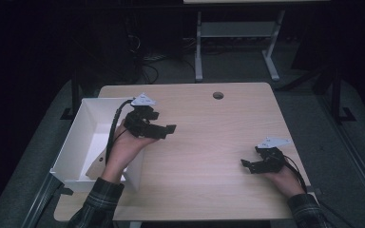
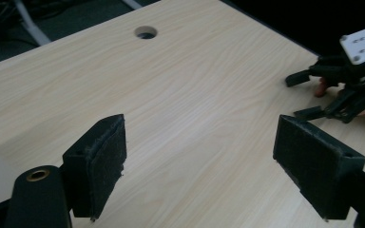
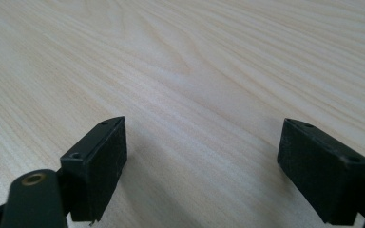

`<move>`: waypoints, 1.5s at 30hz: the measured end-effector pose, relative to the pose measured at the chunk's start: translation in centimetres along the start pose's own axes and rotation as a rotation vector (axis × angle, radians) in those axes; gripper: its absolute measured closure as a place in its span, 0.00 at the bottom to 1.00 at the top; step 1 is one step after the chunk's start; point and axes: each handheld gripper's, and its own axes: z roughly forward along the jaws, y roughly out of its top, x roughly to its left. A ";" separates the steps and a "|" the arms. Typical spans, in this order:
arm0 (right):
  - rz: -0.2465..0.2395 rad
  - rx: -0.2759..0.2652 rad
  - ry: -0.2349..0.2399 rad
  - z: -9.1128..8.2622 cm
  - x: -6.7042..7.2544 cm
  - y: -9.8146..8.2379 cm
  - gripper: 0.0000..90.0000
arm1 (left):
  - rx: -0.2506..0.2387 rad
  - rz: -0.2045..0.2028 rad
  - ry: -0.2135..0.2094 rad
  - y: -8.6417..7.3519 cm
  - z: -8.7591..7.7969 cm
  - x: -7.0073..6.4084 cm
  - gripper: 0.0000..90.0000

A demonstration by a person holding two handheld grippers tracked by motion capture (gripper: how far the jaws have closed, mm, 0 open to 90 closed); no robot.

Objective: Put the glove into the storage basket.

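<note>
1. The left tongs point(image 1: 164, 128) hover above the left part of the counter point(image 1: 209, 142), just beside the near right corner of a white box point(image 1: 83, 137). The jaws are spread wide and hold nothing. In the left gripper view the same tongs point(image 2: 199, 156) show two black padded jaws with bare wood between them.
2. The white box is the thing nearest the left tongs. It is rectangular with tall thin walls and an open top, and it sits on the counter's left edge, partly overhanging it. Its inside looks pale and smooth; what lies on its floor is too dim to tell.
3. The left hand point(image 1: 123, 149) grips the tongs from below, its wrist crossing the box's near right corner. A plaid sleeve point(image 1: 97, 202) covers the forearm.
4. The counter is light wood with a fine, wavy grain. A round hole point(image 1: 218, 95) sits near the middle of its far edge; the left gripper view shows the hole point(image 2: 146, 33) too.
5. The right tongs point(image 1: 249, 164) sit low over the counter's right near part, well apart from the left tongs and from the box. Their jaws are spread and hold nothing. In the right gripper view these tongs point(image 3: 202, 152) have plain wood grain between the jaws.
6. The right hand point(image 1: 283, 178) holds them near the counter's right edge.
</note>
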 end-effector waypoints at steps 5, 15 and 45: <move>0.000 0.001 0.001 0.0 0.0 0.0 0.18 | 0.010 0.024 -0.043 -0.1 2.5 -2.1 0.20; -0.001 0.000 0.000 0.0 0.0 0.0 0.18 | 0.035 0.070 -0.083 -1.7 6.3 -4.6 0.20; -0.007 -0.001 0.000 0.0 0.0 0.0 0.18 | 0.161 0.163 -0.074 -10.4 14.6 -5.6 0.16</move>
